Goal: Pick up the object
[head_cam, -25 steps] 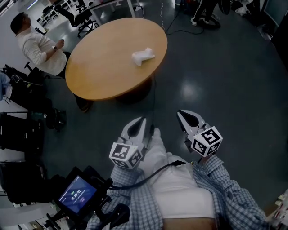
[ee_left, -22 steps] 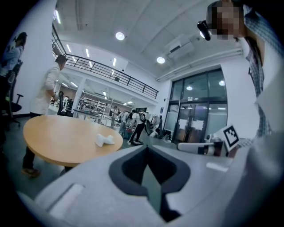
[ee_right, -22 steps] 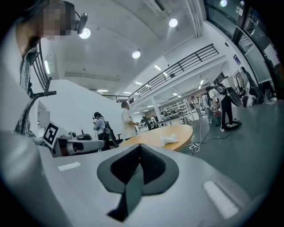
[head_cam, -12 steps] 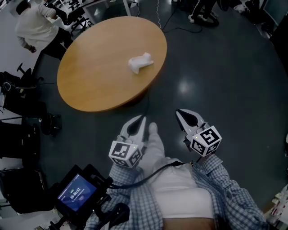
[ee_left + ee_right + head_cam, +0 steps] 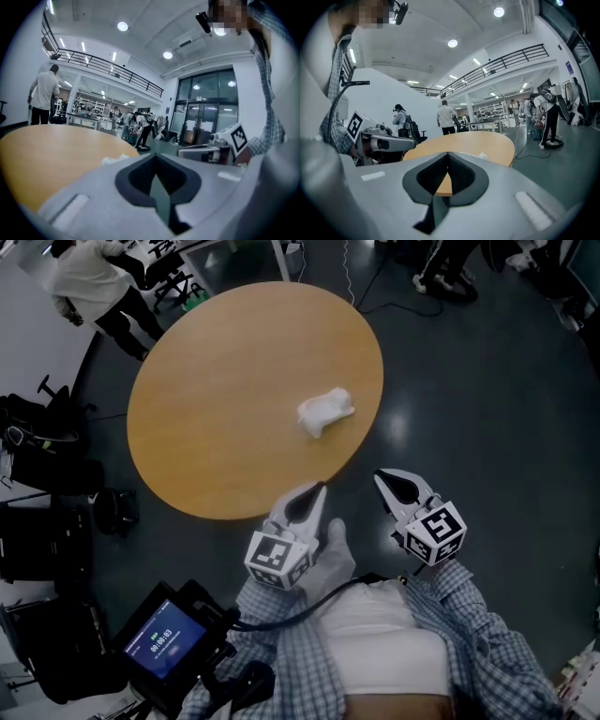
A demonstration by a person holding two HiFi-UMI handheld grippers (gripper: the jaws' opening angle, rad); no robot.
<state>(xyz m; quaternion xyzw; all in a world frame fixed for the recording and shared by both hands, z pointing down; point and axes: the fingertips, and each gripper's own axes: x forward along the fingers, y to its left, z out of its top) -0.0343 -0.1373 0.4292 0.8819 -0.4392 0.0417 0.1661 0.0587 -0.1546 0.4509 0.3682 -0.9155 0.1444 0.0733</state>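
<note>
The object, a white crumpled lump (image 5: 325,412), lies on the round wooden table (image 5: 216,399) near its right edge. My left gripper (image 5: 317,489) is shut and empty, its tip just over the table's near edge, short of the lump. My right gripper (image 5: 381,475) is also shut and empty, hanging over the dark floor just off the table's edge, right of the lump. In the left gripper view the lump (image 5: 114,160) shows low beyond the closed jaws (image 5: 154,154). In the right gripper view the lump (image 5: 481,154) sits past the closed tip (image 5: 447,153).
A person (image 5: 89,282) stands beyond the table's far left, with office chairs behind. Black cases (image 5: 42,549) sit on the floor at left. A cable (image 5: 375,282) runs across the dark floor. A device with a blue screen (image 5: 164,645) hangs at my lower left.
Both grippers have moved forward together towards the table, so the table and the white lump now sit closer. The person at far left has stood up and shifted away.
</note>
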